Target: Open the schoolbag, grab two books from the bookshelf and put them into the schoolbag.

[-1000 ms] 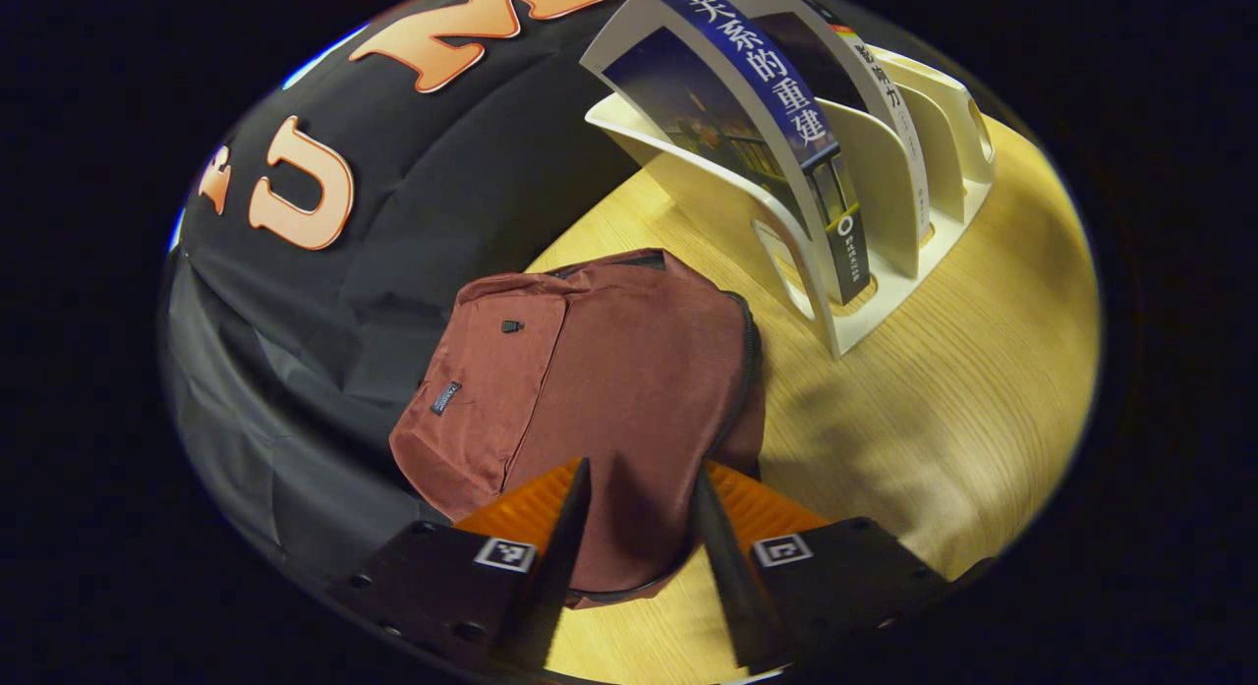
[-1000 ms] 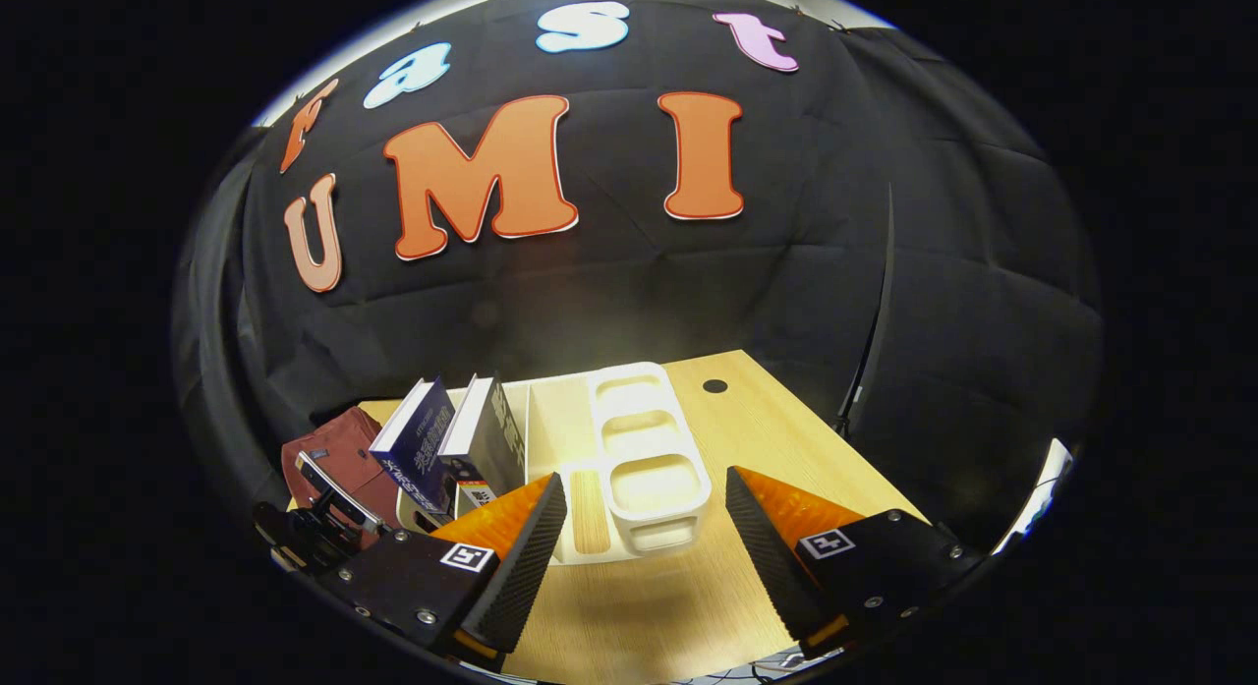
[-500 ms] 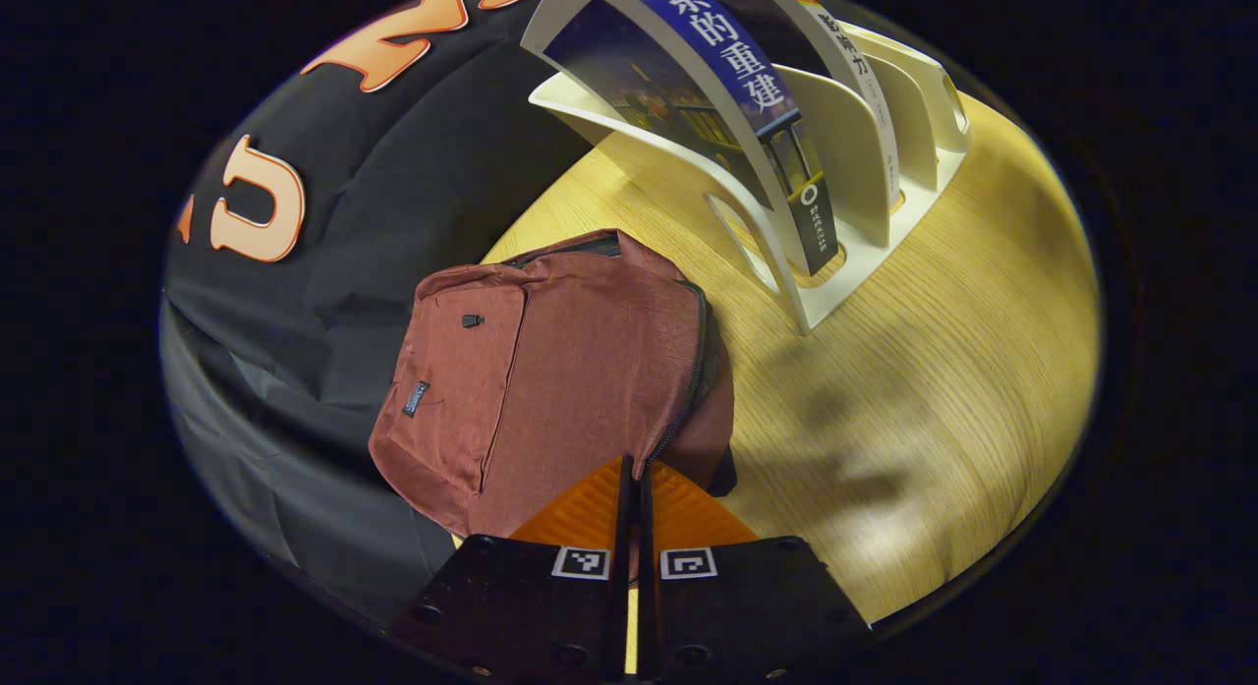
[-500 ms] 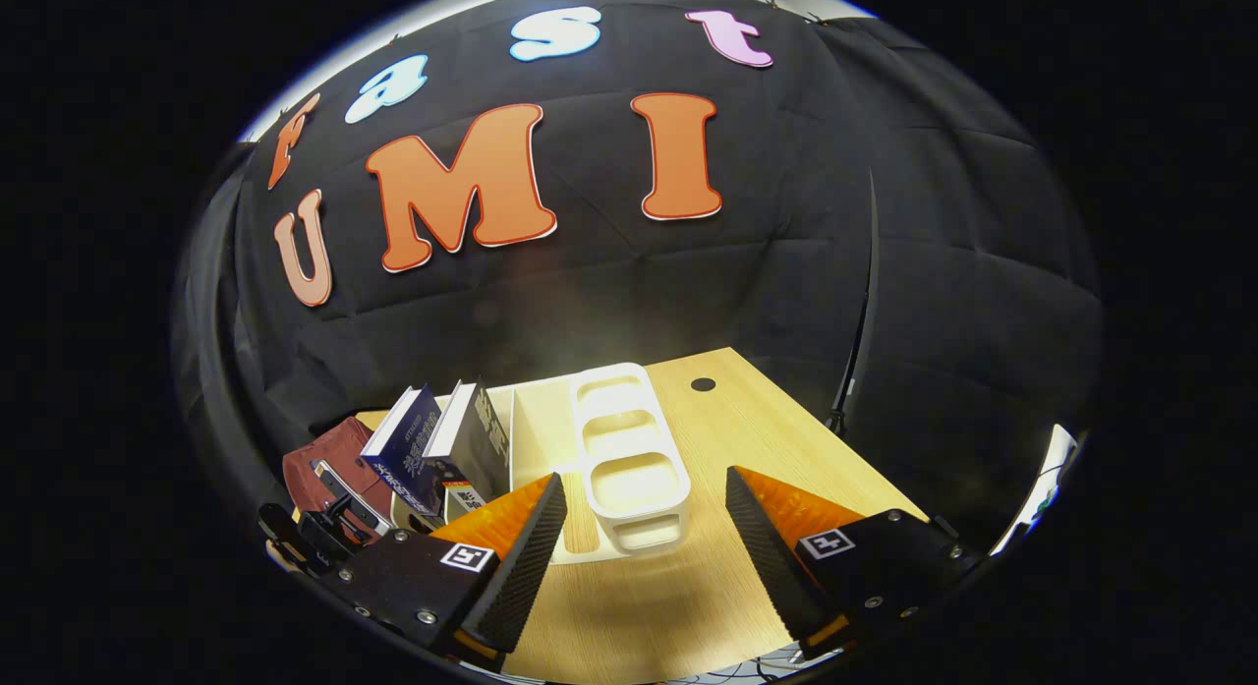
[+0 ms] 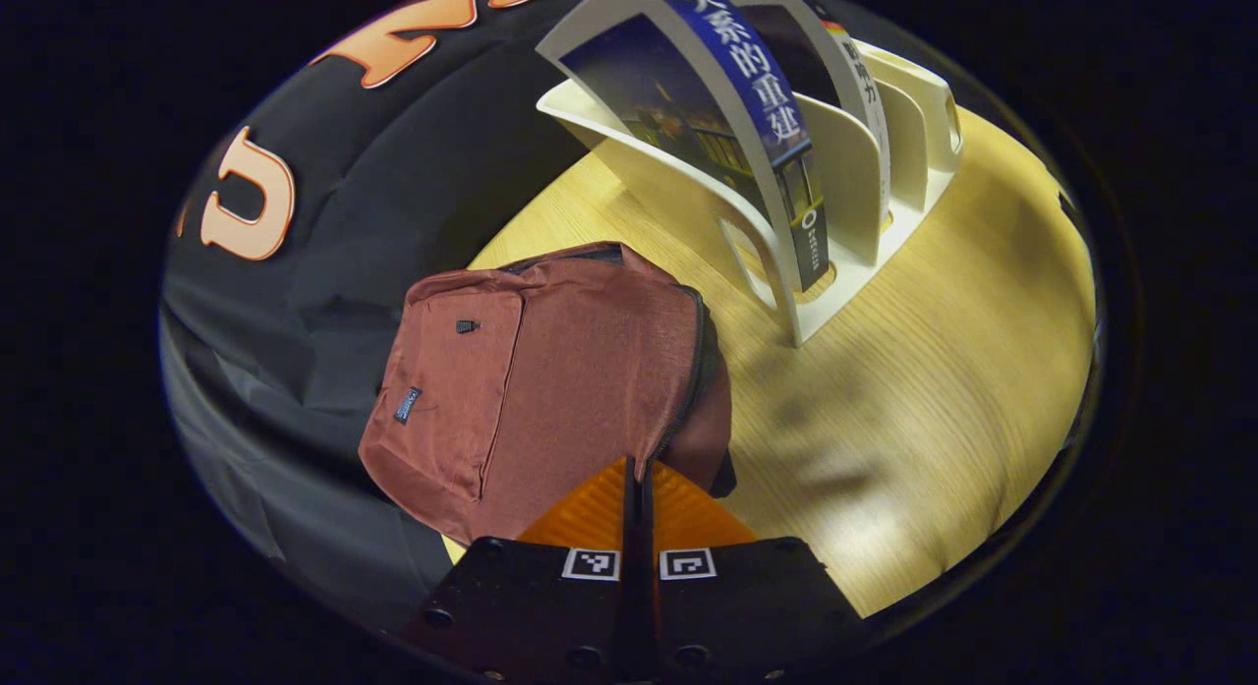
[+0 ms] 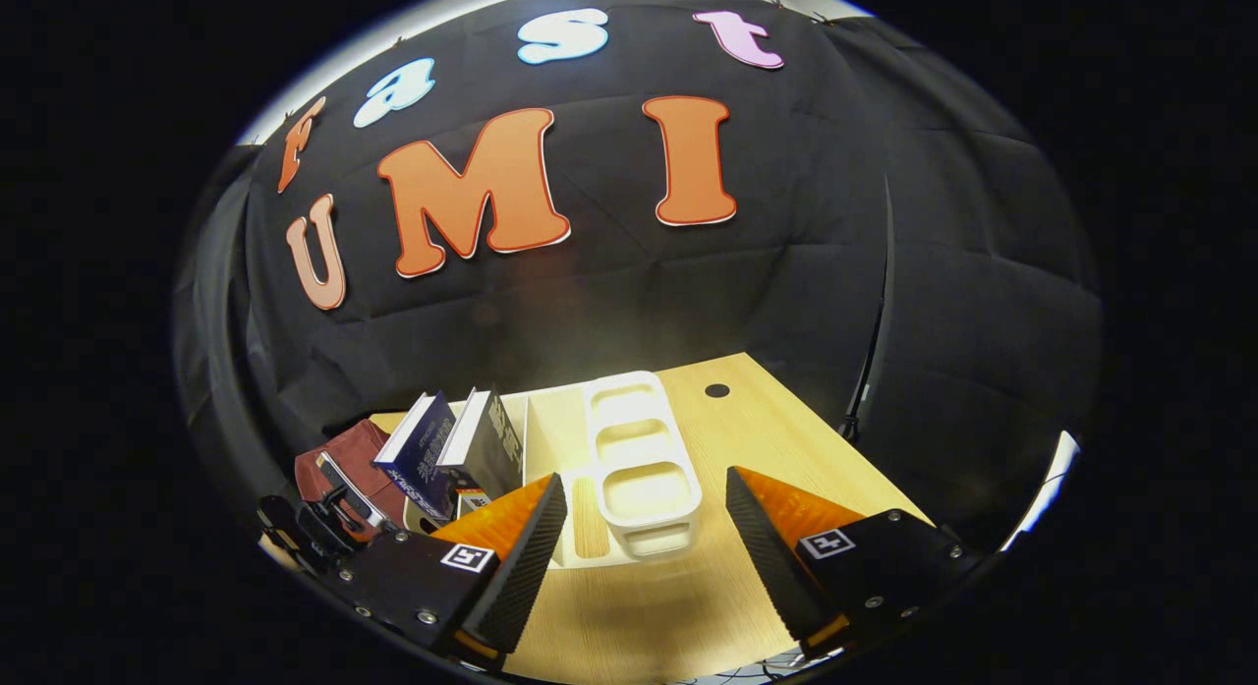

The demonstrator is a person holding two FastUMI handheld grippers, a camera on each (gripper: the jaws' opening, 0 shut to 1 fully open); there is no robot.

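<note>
The maroon schoolbag [image 5: 550,371] lies flat on the wooden table [image 5: 934,390], its zipper [image 5: 693,361] closed along the right edge. My left gripper [image 5: 637,466] is shut at the zipper's lower end; the pull is hidden between the fingers. Behind the bag stands the white bookshelf [image 5: 845,272] with a blue-spined book [image 5: 757,85] and a white-spined book [image 5: 870,105] leaning in its slots. In the right gripper view my right gripper [image 6: 644,488] hangs open above the table, just in front of the bookshelf [image 6: 639,469]. The two books [image 6: 423,449] [image 6: 491,439] and the schoolbag [image 6: 339,464] sit to its left.
The bookshelf's right-hand slots [image 6: 644,488] hold nothing. A small round hole [image 6: 716,390] marks the table's far corner. The black cloth wall [image 6: 609,302] closes in right behind the table. The left gripper's body [image 6: 319,523] shows low at the left of the right gripper view.
My left gripper went from open over the bag to shut at the zipper's end, then drifted slightly. The right gripper stayed open and barely moved.
</note>
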